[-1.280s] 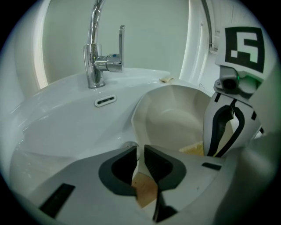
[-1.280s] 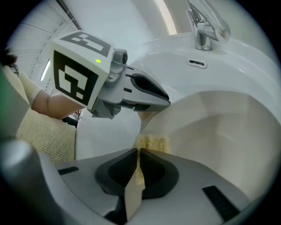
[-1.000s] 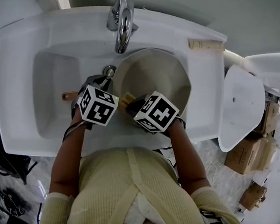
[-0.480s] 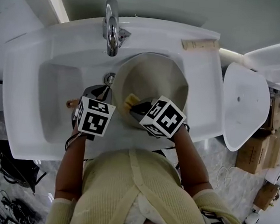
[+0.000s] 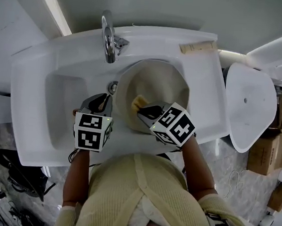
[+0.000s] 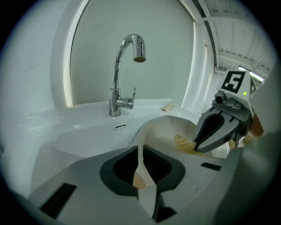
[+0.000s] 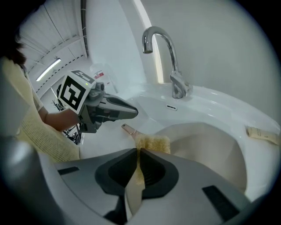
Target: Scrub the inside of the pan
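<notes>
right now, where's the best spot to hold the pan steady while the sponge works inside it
Its slim handle, which sticks out sideways from the pan rim over the sink. Come from the person's left, jaws across its width; the round wall looks too wide to pinch. The left hand-held gripper is shut there, leaving the bowl free for the sponge.

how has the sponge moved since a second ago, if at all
Yes. Judged against the sink drain, the sponge in the right claw has slid away from the person, nearer the middle of the pan.
</notes>
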A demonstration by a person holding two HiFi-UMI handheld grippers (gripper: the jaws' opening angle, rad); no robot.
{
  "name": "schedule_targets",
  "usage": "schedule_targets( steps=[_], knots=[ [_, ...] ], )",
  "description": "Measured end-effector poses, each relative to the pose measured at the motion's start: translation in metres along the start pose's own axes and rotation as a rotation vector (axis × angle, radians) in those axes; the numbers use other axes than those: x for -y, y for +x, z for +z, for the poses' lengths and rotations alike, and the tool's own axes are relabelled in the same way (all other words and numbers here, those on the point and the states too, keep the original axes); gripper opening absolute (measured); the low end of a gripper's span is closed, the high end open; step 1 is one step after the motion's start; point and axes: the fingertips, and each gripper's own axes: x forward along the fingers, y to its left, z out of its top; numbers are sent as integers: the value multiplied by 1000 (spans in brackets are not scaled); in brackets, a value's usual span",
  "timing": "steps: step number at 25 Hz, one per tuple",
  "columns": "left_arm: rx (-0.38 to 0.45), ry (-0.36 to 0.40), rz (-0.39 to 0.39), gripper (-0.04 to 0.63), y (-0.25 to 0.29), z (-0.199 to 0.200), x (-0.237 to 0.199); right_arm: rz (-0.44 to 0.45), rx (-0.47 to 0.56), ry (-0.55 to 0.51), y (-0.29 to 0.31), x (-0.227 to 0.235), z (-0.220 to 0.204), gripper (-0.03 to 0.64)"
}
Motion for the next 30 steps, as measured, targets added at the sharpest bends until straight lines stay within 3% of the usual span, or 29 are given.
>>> schedule_targets(
  steps=[6, 18, 30],
  knots=[
    [100, -45, -22, 87, -21, 21, 6, -43, 135, 32, -19, 4, 18, 41],
    [221, -94, -7, 77, -43, 36, 9, -136, 378, 147, -54, 18, 35, 41],
    [232, -96, 23, 77, -46, 31, 4, -176, 516, 315, -60, 30, 36, 41]
  ],
)
